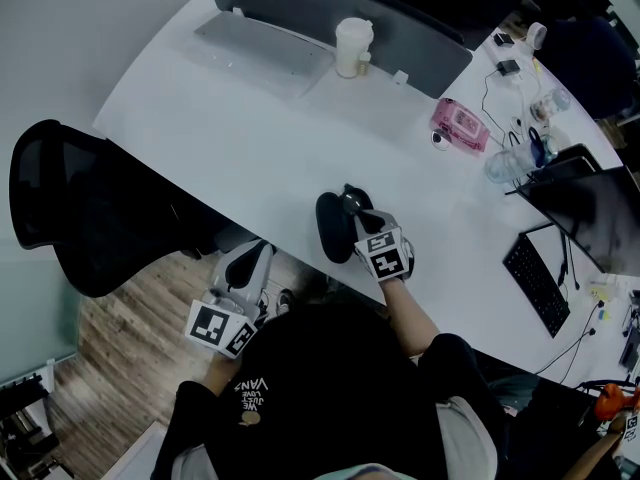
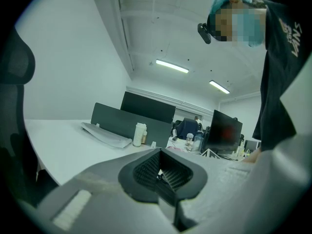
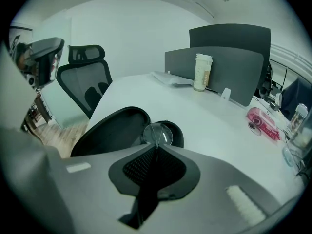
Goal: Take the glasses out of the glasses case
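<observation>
My right gripper (image 3: 155, 153) is pressed together on the glasses (image 3: 157, 133), pinching them at a lens rim. They hang just over the open glasses case (image 3: 113, 130), which lies at the tabletop's (image 3: 209, 116) near edge, directly ahead of the jaws. I judge a straight lift clears it. My left gripper (image 2: 160, 174) is closed on nothing, off the tabletop and well apart.

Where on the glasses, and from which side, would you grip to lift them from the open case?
Probably the thin rim at the lens, from the near table edge: it rises clear of the open case toward that side, and the right gripper is shut on the glasses there.
</observation>
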Demonstrator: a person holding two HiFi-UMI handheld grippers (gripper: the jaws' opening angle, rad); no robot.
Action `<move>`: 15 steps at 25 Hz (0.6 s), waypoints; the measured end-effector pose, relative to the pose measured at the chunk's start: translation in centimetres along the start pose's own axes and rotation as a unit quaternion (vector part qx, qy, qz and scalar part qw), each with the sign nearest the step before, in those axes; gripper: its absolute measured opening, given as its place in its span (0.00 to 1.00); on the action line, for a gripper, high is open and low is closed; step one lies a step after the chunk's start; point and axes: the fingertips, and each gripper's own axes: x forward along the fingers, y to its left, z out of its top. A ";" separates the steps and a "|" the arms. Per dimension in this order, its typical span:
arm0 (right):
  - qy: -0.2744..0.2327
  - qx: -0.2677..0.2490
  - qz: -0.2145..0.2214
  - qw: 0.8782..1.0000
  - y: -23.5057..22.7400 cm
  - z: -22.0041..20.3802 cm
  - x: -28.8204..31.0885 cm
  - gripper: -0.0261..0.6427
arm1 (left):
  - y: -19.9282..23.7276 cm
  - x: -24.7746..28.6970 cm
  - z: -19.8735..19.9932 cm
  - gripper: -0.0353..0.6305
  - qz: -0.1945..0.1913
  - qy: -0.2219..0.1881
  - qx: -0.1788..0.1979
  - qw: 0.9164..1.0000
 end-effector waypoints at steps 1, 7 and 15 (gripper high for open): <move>-0.002 0.001 -0.001 1.000 0.0 0.1 -0.1 0.07 | 0.1 -0.1 0.0 0.05 0.001 0.000 -0.001 1.000; -0.013 0.000 -0.005 1.000 0.2 0.5 -0.3 0.05 | 0.4 -0.2 -0.1 0.06 0.000 0.000 -0.003 1.000; -0.023 0.001 -0.009 1.000 0.2 0.8 -0.5 0.05 | 0.6 -0.3 0.1 0.05 -0.005 -0.004 -0.002 1.000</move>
